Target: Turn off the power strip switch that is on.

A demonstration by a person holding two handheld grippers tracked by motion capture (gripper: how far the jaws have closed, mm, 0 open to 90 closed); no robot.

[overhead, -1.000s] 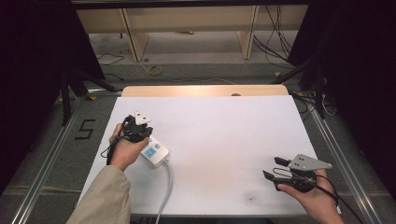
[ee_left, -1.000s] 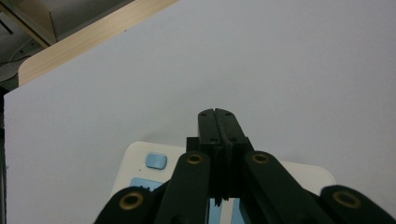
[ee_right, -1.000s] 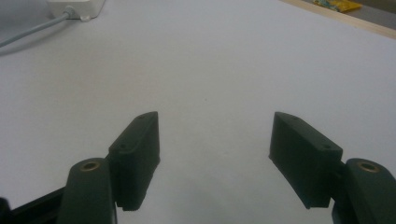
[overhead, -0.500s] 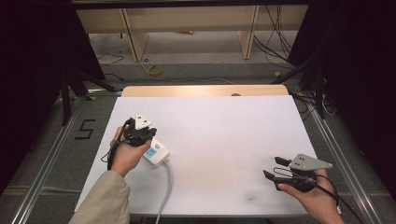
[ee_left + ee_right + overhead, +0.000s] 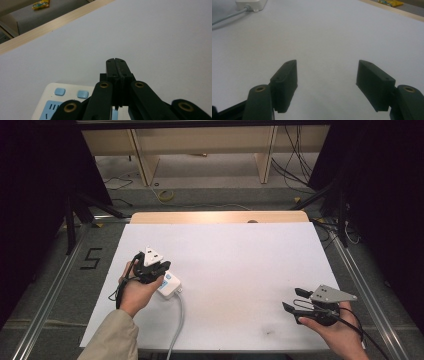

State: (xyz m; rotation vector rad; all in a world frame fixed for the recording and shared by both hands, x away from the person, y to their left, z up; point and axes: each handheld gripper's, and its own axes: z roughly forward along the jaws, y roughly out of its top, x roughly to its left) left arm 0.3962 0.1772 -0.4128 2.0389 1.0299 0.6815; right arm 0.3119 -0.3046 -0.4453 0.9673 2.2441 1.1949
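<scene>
Floor, far left, high view: a dark "5" marking (image 5: 90, 258) on the grey surface beside a metal rail (image 5: 47, 295) that runs along the tabletop's left edge.

Tabletop (image 5: 235, 270): white sheet surface with a pale wooden strip (image 5: 220, 217) along its far edge. A faint dark smudge (image 5: 270, 332) lies near the front edge, right of centre.

Left hand (image 5: 134, 290): enters from the bottom left in a beige sleeve (image 5: 111, 340), gripping the left gripper (image 5: 148, 265) over the left part of the tabletop. A grey three-cornered plate (image 5: 152, 256) sits on top. In the left gripper view its two black jaws are pressed flat together with nothing between them, held just above the white surface.

Power strip (image 5: 169, 284): white body with a light-blue face, lying on the tabletop directly under and just right of the left gripper. The left gripper view shows two light-blue buttons (image 5: 71, 93) and socket slots at its near end. Whether the gripper touches it cannot be told. A grey-white cord (image 5: 177, 320) leaves its near end and runs to the front edge of the tabletop.

Right hand (image 5: 334, 330): at the bottom right, holding the right gripper (image 5: 296, 301) low over the front right corner, pointed left. Its jaws stand wide apart and empty, white surface showing between them in the right gripper view. The same view shows the power strip and its cord at the upper left, well apart.

Background, beyond the tabletop: wooden shelving legs (image 5: 142, 162), loose black cables (image 5: 290, 167) and a yellowish item (image 5: 166, 196) on the floor.
</scene>
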